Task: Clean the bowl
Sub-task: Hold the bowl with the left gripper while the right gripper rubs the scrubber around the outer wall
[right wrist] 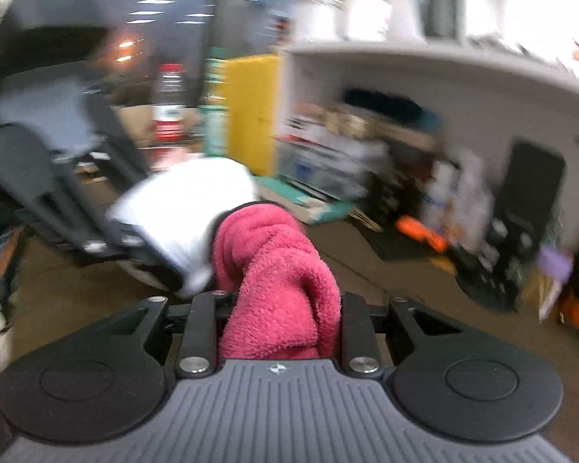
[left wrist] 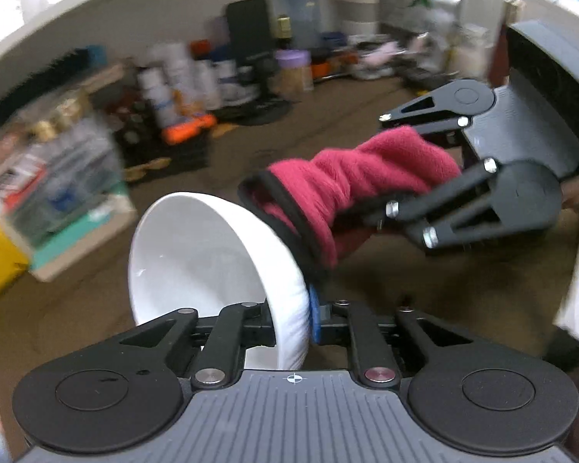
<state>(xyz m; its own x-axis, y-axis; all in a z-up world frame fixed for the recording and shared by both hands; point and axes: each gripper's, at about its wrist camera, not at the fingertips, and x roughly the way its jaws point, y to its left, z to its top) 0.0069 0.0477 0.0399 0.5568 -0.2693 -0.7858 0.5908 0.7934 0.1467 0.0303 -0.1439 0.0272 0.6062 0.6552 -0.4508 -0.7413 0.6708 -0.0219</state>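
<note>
While the left claw point(left wrist: 293, 324) pinches the rim of the white bowl point(left wrist: 212, 266) and holds it tipped on its side above the brown bench point(left wrist: 386, 270), the right claw point(left wrist: 390, 177) comes in from the bowl's right, clamped on a bunched red cloth point(left wrist: 351, 181). The cloth's black-edged end lies against the bowl's outer wall. Behind the bowl, blurred bottles point(left wrist: 173, 77) crowd a white shelf point(left wrist: 96, 11).
</note>
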